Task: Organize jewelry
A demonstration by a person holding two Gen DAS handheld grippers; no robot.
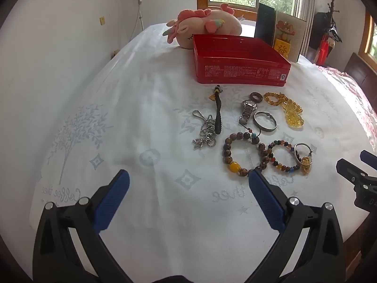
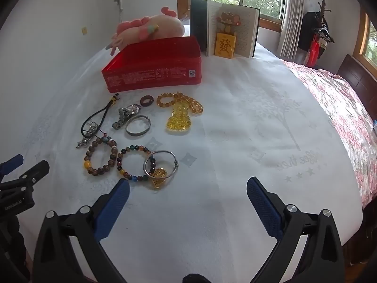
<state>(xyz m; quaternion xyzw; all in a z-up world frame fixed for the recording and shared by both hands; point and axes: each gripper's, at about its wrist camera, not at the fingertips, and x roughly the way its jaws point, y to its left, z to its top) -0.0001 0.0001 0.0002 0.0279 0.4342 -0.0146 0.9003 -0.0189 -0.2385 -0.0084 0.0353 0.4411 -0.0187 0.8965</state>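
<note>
Several pieces of jewelry lie on a white patterned cloth in front of an open red box. Among them are a brown bead bracelet, a multi-colour bead bracelet, a silver bangle and an amber necklace with a pendant. A watch, a silver chain and a thin silver hoop with a gold charm lie there too. My left gripper is open just short of the brown bracelet. My right gripper is open, its left fingertip beside the multi-colour bracelet.
A pink plush toy lies behind the box. An open book with a mouse card stands at the back. A floral quilt covers the right side. Bare cloth lies to the left in the left wrist view and to the right in the right wrist view.
</note>
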